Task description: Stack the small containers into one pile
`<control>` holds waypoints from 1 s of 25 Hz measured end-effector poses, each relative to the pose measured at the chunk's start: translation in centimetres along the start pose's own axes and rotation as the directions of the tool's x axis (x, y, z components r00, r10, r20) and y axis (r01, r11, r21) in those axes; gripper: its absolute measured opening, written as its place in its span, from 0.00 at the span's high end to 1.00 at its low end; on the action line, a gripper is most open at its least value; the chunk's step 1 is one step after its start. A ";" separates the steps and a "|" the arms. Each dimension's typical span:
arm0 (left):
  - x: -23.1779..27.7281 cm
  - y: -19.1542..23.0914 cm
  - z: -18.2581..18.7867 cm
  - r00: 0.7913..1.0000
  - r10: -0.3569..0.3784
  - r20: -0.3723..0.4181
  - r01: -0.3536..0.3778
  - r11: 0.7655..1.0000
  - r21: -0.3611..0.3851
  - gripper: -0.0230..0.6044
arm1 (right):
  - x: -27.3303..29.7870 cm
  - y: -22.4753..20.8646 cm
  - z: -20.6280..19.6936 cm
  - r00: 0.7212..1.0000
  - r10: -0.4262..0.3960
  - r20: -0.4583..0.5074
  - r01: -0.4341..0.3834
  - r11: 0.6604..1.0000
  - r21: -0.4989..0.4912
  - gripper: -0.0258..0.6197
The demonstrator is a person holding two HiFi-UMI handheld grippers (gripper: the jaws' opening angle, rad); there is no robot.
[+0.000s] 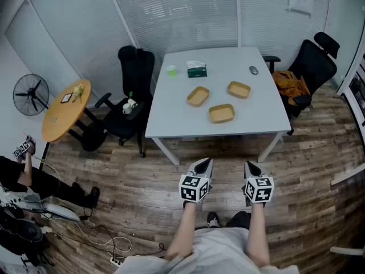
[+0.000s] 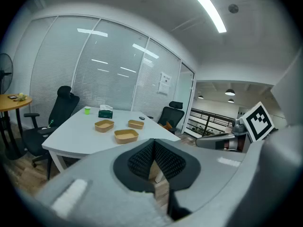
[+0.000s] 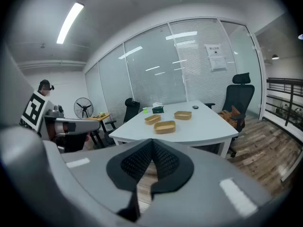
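Observation:
Three small tan containers lie apart on the white table [image 1: 171, 116]: one at the left [image 1: 198, 96], one at the back right [image 1: 239, 89], one nearest me [image 1: 221, 113]. The left gripper view shows the same three [image 2: 104, 125] [image 2: 136, 124] [image 2: 126, 135], and so does the right gripper view [image 3: 152, 119] [image 3: 182, 115] [image 3: 164, 126]. My left gripper [image 1: 206, 164] and right gripper [image 1: 250, 166] hover over the wooden floor, short of the table's front edge. Both are shut with nothing between their jaws [image 2: 153, 161] [image 3: 152, 162].
On the table's far side sit a green tissue box [image 1: 197, 69], a small green cup [image 1: 171, 70] and a dark mouse [image 1: 253, 69]. Black office chairs stand at the left [image 1: 136, 67] and right [image 1: 311, 67]. A round wooden table [image 1: 64, 110] and a fan [image 1: 31, 94] are at far left.

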State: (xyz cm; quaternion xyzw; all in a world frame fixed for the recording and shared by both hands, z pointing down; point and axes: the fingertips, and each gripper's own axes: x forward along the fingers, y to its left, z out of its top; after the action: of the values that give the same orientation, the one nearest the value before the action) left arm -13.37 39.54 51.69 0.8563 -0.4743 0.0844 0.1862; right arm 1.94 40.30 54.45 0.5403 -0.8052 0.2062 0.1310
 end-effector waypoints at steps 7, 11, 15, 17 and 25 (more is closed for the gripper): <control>-0.4 0.9 0.2 1.000 0.011 0.017 -0.011 1.000 -0.005 0.96 | 0.6 0.9 -0.1 1.000 0.013 0.011 -0.013 1.000 -0.004 0.96; -0.6 1.6 0.5 0.999 0.013 0.034 -0.012 0.999 -0.033 0.96 | 1.0 1.5 0.3 1.000 0.025 0.017 -0.025 1.000 -0.019 0.96; -0.6 2.1 1.3 0.999 0.013 0.047 -0.011 0.999 -0.030 0.96 | 1.5 1.5 1.3 0.998 0.013 0.058 -0.013 1.000 0.000 0.97; -0.5 2.3 1.5 0.999 0.012 0.050 -0.010 0.999 -0.034 0.96 | 1.7 1.5 1.7 0.998 0.018 0.068 -0.019 1.000 0.018 0.98; -0.2 4.2 2.3 0.998 0.028 0.060 -0.024 0.998 -0.058 0.96 | 3.2 2.4 3.0 0.993 0.101 0.057 -0.101 0.995 -0.004 0.96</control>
State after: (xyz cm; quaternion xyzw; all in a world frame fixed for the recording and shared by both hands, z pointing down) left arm -17.04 36.77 50.52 0.8465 -0.4930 0.0473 0.1951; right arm -1.49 37.07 52.74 0.5044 -0.8352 0.1963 0.0975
